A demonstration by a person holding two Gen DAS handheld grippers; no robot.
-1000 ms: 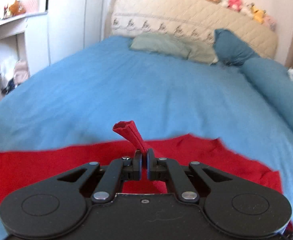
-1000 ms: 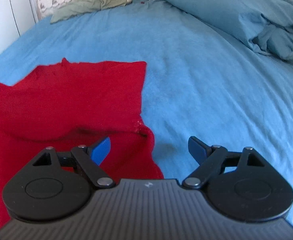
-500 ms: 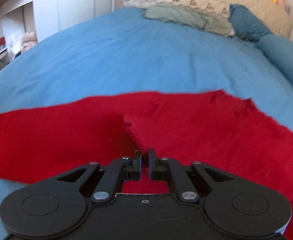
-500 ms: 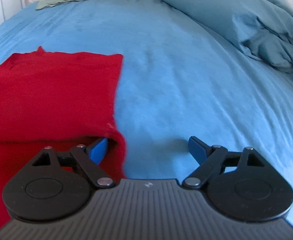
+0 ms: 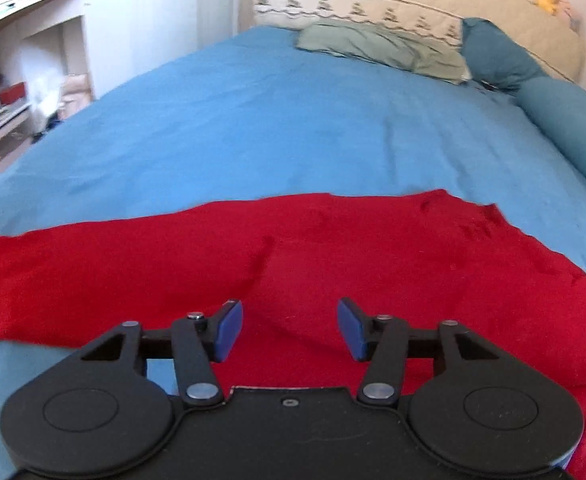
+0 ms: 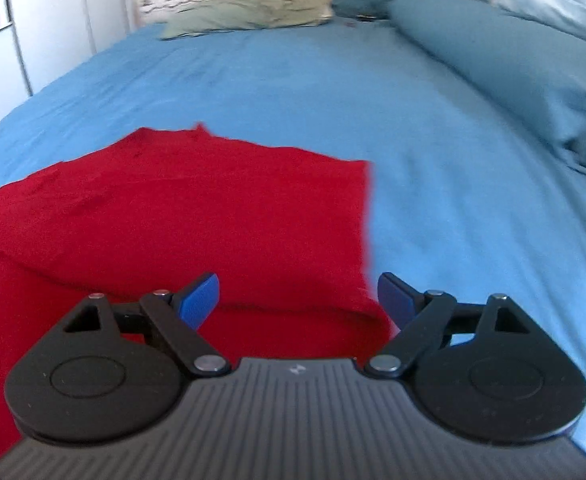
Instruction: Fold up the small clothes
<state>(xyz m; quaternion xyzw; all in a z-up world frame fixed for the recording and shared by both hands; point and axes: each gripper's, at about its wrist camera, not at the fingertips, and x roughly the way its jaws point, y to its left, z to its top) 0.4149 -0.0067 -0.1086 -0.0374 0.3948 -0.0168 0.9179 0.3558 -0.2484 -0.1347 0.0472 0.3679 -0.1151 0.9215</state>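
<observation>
Jaws of the left gripper [image 5: 289, 330] just opened, right gripper [image 6: 299, 300] apart, above red garment [image 5: 333, 256].

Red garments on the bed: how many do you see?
1: the red garment lies on the blue sheet just ahead of both grippers; others could be out of frame.

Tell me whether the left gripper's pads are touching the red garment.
Apart. In the left wrist view the left gripper has just been opening; its pads stand clear of the red garment lying flat beneath.
</observation>
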